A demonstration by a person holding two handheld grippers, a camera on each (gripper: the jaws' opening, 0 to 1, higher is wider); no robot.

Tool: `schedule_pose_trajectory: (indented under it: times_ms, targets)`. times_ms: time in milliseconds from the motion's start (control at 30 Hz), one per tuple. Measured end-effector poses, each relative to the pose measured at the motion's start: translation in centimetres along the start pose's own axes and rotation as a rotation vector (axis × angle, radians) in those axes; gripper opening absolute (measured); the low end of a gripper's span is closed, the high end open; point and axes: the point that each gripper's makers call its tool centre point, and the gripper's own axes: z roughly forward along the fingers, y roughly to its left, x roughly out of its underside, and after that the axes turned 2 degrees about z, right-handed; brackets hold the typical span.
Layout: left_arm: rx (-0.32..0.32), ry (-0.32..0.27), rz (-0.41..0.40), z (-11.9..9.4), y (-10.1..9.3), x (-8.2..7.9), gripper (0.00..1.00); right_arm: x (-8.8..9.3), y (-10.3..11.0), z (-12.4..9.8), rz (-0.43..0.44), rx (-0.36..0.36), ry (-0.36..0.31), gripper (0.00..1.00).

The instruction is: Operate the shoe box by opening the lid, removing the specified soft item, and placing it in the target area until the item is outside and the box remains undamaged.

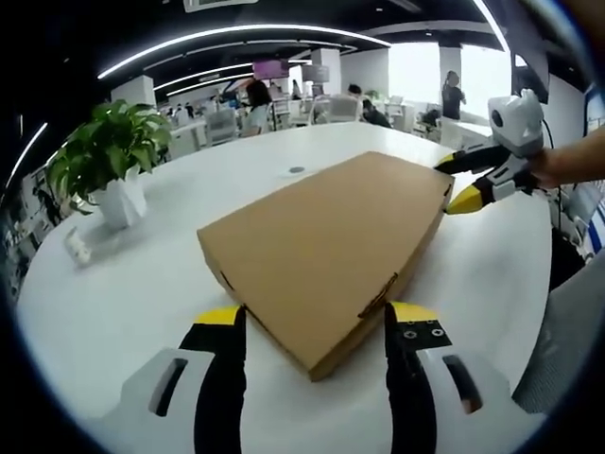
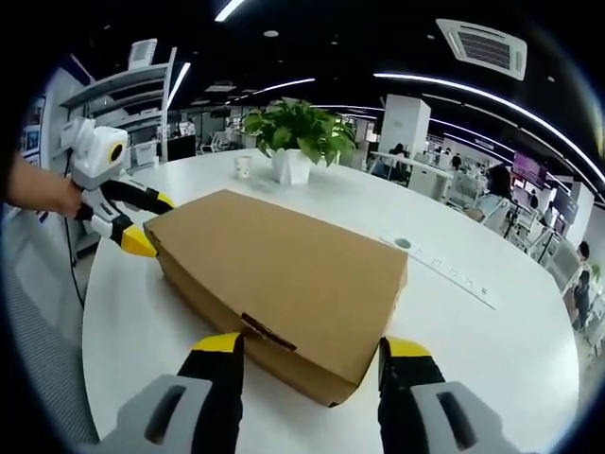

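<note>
Near to far: our left gripper (image 1: pixel 315 322), jaws spread and holding nothing, brackets the near corner of the closed shoe box (image 1: pixel 326 251) on the white table (image 1: pixel 123 284). The box's long axis runs toward 1 o'clock, where our right gripper (image 1: pixel 460 182), likewise spread, straddles the far corner.

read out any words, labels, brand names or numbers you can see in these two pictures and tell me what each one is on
There is no text that can be read.
Shoe box: plain brown cardboard, no print or label showing in either view.
White pot of the plant: no marking visible.
Purple screen in the far office: too small and blurred to read.
Small items on the white table, including a strip near the box: too small to tell.
</note>
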Motion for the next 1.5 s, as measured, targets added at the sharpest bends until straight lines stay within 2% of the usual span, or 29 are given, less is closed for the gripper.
schedule_pose_trajectory:
  times_ms: [1500]
  targets:
    - [0.086, 0.035, 0.041, -0.4, 2.4, 0.6, 0.57, -0.3, 2.7, -0.2, 0.109, 0.051, -0.003, 0.50]
